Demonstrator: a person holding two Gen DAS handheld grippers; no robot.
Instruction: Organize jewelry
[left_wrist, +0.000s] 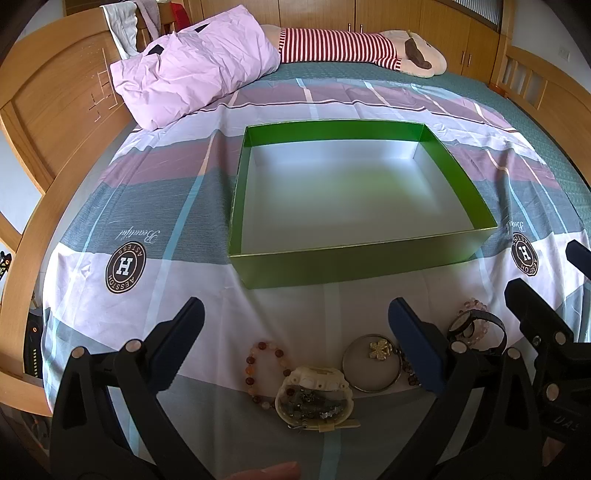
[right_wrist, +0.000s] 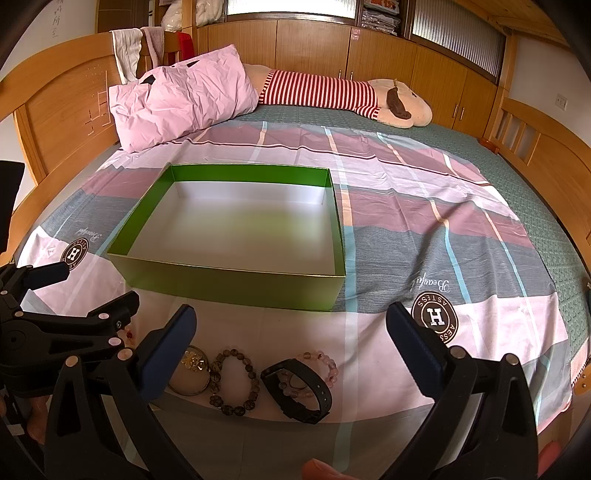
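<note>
An empty green box with a white inside sits on the bedspread; it also shows in the right wrist view. Jewelry lies in a row in front of it. My left gripper is open above a red bead bracelet, a white watch and a round metal bangle with a gold charm. My right gripper is open above a dark bead bracelet, a black watch and a pink bead bracelet. The bangle lies by the right gripper's left finger.
A pink pillow and a striped plush toy lie at the far side of the bed. A wooden headboard runs along the left. Wooden cabinets stand behind the bed.
</note>
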